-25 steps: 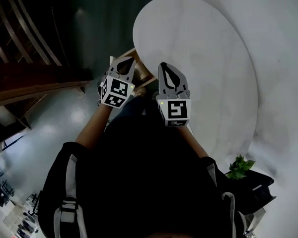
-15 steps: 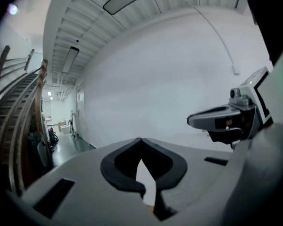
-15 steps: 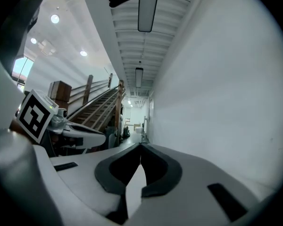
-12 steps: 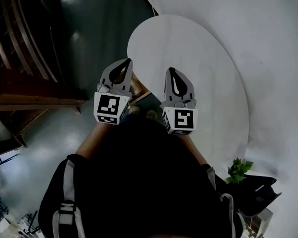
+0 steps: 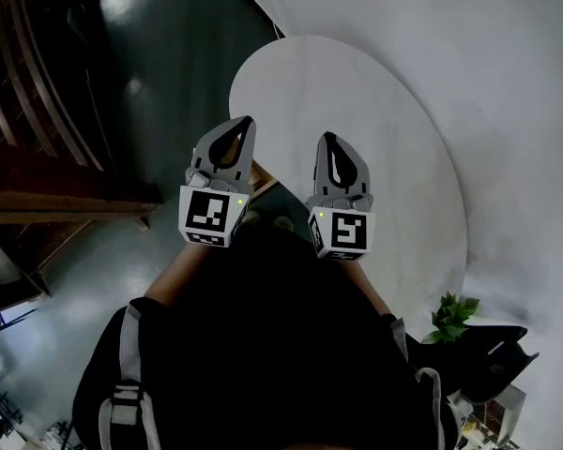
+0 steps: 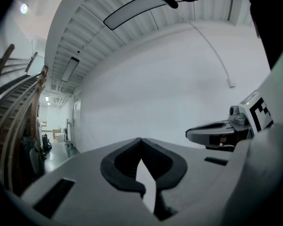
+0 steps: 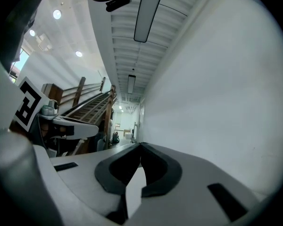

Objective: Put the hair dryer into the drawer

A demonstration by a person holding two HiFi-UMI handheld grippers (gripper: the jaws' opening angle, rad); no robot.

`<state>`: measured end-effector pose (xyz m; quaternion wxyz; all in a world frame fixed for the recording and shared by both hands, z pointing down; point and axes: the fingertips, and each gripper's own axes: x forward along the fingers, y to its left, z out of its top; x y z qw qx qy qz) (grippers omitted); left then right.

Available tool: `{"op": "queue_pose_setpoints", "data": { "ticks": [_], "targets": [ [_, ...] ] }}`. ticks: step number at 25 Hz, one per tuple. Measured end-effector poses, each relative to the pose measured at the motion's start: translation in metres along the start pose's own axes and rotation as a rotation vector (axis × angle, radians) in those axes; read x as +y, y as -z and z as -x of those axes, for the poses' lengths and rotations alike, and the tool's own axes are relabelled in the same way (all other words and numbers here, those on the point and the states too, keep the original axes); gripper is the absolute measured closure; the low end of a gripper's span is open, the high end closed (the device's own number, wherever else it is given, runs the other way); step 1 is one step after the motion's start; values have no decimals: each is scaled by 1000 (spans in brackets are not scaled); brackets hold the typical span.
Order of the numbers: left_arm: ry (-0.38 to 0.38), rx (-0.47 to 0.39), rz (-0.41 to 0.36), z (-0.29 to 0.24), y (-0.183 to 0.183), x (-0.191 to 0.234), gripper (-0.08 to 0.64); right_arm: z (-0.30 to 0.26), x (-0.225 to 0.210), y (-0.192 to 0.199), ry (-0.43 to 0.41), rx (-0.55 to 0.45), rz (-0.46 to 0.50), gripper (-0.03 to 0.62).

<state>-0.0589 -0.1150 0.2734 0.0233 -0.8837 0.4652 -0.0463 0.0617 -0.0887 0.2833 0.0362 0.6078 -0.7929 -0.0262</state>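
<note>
A white wall (image 6: pixel 170 79) and a ribbed ceiling (image 7: pixel 127 46) with long lamps filled the gripper views. In the head view a dark glossy floor (image 5: pixel 169 64) lay far below, with wooden stair rails (image 5: pixel 38 82) at the left. The left hand-held gripper (image 6: pixel 140 141) had its jaws pressed together with nothing between them, and it pointed level toward the wall. The right hand-held gripper (image 7: pixel 140 146) was likewise closed and empty. The two were held side by side, near each other but apart, each with its marker cube toward the person's dark-clad body (image 5: pixel 263 345). From above, their tips showed against the near edge of a round white tabletop (image 5: pixel 375 129). A small green plant (image 5: pixel 450 317) stood at the lower right, beside the tabletop's rim. No view showed the hair dryer or the drawer.
</note>
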Motion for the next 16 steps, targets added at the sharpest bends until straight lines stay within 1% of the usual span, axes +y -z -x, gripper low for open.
{"op": "queue_pose_setpoints", "data": {
  "ticks": [16],
  "targets": [
    [67,15,3,-24,10,-13,552,-4,-19,10,49,26,-4,569]
  ]
}}
